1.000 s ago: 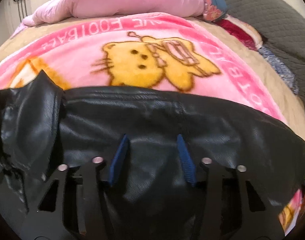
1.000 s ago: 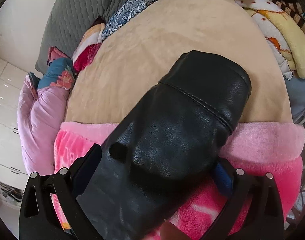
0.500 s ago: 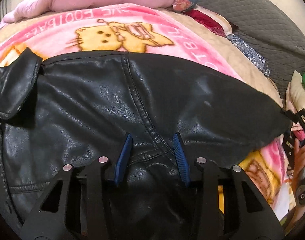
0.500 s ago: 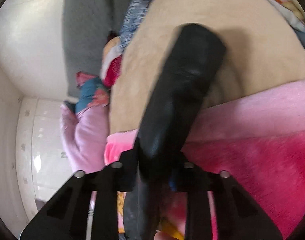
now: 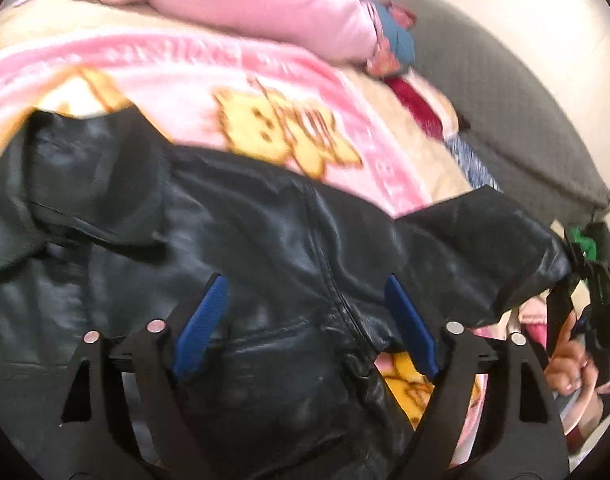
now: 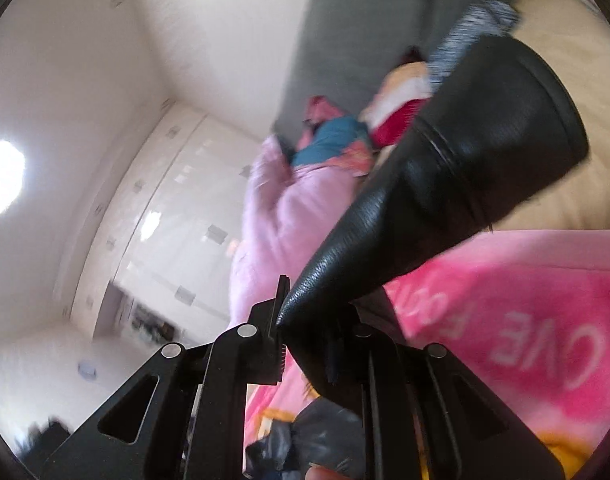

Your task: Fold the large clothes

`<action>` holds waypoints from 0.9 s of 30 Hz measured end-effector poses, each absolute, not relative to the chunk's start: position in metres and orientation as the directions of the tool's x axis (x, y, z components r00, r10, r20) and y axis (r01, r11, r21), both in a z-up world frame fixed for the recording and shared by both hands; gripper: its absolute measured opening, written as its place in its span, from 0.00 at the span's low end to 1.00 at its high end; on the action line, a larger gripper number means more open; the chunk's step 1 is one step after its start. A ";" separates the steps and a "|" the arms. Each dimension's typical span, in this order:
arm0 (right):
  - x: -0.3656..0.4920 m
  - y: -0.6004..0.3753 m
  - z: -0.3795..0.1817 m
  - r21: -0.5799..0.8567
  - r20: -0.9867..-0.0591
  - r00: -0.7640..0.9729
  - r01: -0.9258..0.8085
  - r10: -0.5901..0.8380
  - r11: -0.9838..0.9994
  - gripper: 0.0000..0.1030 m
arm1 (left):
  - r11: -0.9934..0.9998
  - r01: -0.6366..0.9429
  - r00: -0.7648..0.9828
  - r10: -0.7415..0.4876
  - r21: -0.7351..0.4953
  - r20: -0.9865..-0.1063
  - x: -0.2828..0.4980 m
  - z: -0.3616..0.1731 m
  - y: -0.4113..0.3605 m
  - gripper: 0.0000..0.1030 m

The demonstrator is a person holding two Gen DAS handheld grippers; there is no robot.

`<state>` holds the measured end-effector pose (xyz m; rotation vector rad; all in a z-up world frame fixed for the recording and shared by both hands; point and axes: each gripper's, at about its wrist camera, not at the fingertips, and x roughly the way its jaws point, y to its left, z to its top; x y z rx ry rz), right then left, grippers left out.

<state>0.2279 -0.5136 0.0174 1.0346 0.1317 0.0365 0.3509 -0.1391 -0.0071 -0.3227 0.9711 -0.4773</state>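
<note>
Black leather jacket [image 5: 265, 240] sleeve [image 6: 465, 152] pinched in closing right gripper [image 6: 305, 344].

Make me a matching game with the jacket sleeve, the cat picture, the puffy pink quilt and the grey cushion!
Things:
1. jacket sleeve
2. yellow cat picture
3. puffy pink quilt
4. grey quilted cushion

Matches:
A. lying at the far end of the bed
B. pinched in the right claw
C. standing along the bed's side
D. printed on the pink blanket

Right pairs: 1-B, 2-D, 3-A, 4-C
</note>
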 end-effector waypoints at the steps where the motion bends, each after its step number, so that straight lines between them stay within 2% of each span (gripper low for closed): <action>1: 0.231 -0.503 0.024 0.849 -0.080 0.990 0.005 0.120 0.528 0.13 | 0.854 0.234 0.491 -0.516 -0.464 -0.702 0.348 0.000 -0.130 0.74; 6: 0.241 -0.450 0.051 0.794 -0.042 0.968 -0.118 0.248 0.597 0.13 | 0.855 0.204 0.562 -0.501 -0.477 -0.658 0.326 0.035 -0.080 0.77; 15: 0.238 -0.341 0.093 0.605 0.002 0.892 -0.362 0.453 0.709 0.13 | 0.863 0.160 0.660 -0.455 -0.479 -0.598 0.281 0.080 0.005 0.80; 21: 0.238 -0.296 0.101 0.513 -0.029 0.837 -0.457 0.547 0.726 0.13 | 0.849 0.137 0.688 -0.452 -0.510 -0.568 0.256 0.091 0.045 0.81; 27: 0.241 -0.252 0.096 0.440 -0.115 0.779 -0.516 0.616 0.735 0.13 | 0.844 0.121 0.730 -0.432 -0.522 -0.529 0.238 0.104 0.076 0.84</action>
